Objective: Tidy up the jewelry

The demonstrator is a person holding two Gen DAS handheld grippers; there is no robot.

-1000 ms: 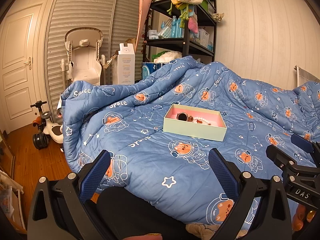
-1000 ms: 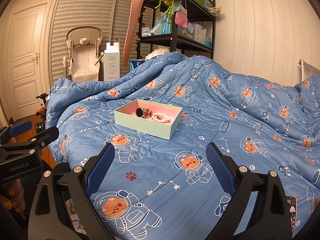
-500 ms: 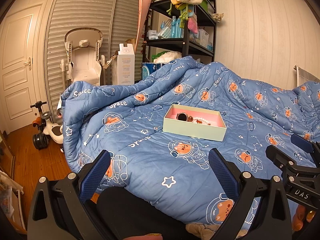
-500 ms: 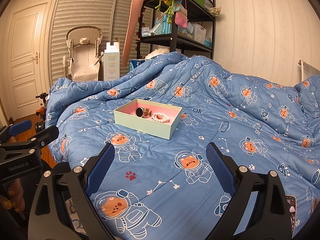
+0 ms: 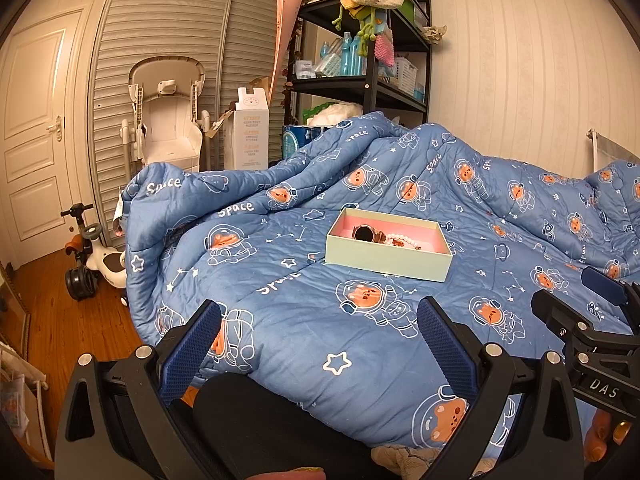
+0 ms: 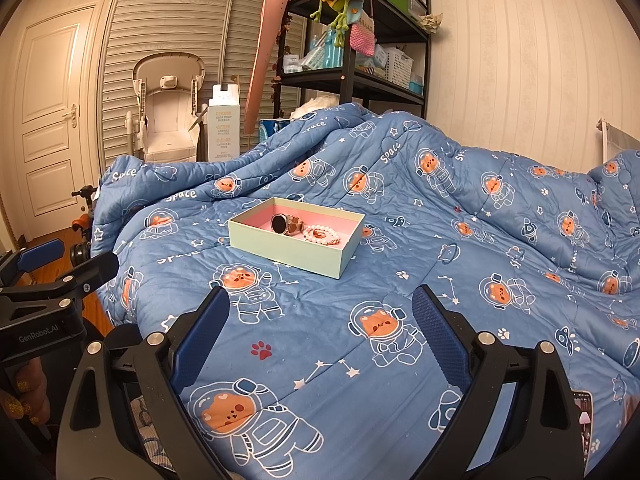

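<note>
"Space" — quilt [image 6: 400, 184]; "GenRobot.AI" — left tongs [image 6: 60, 276].

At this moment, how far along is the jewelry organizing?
Done: a watch and a bead bracelet already lie in the open box on the quilt. In hand: nothing; left gripper and right gripper are open and empty. Left: unclear, no loose jewelry visible.

Box on the quilt, ahead of my right gripper [image 6: 320, 328].
Jaws wide apart, empty; watch [image 6: 285, 224] and bracelet [image 6: 321, 235] lie inside the box [image 6: 280, 247].
</note>
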